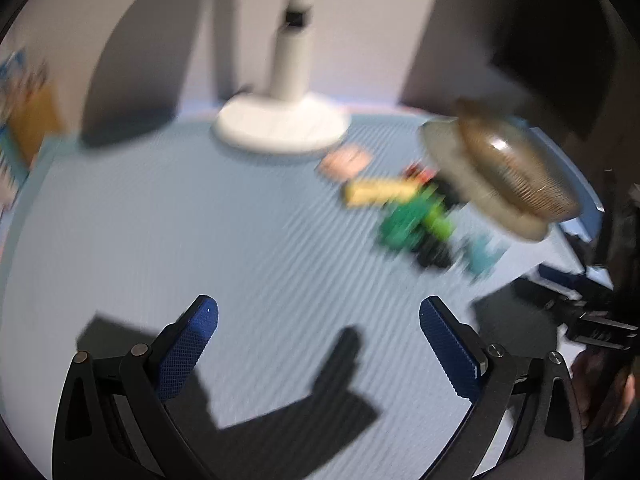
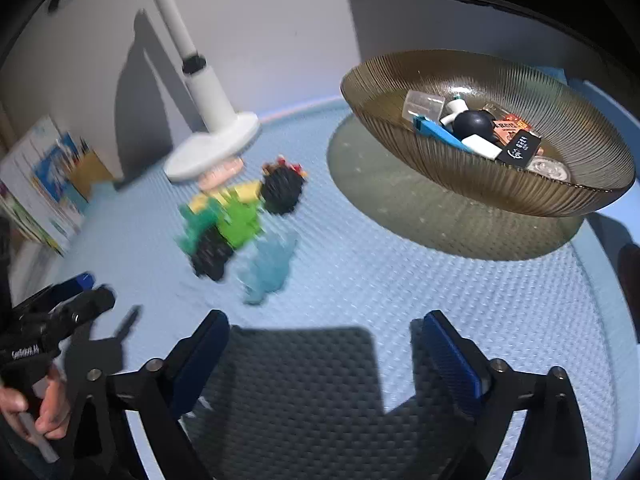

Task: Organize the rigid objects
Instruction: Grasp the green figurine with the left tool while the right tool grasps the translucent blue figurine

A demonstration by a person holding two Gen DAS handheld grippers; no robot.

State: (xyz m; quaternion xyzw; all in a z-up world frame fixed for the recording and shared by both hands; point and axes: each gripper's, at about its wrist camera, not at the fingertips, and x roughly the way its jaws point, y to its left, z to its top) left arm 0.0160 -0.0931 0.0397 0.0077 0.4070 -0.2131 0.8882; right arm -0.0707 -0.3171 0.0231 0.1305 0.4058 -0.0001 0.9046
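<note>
Both hand-held grippers (image 1: pixel 319 314) (image 2: pixel 326 326) agape, empty

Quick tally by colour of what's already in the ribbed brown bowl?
Clear: 2, plastic box, round lid
White: 2, small bottle, block
Black: 2, ball, printed card
Blue: 1, stick
Orange: 1, packet
Total: 8 in the ribbed brown bowl
</note>
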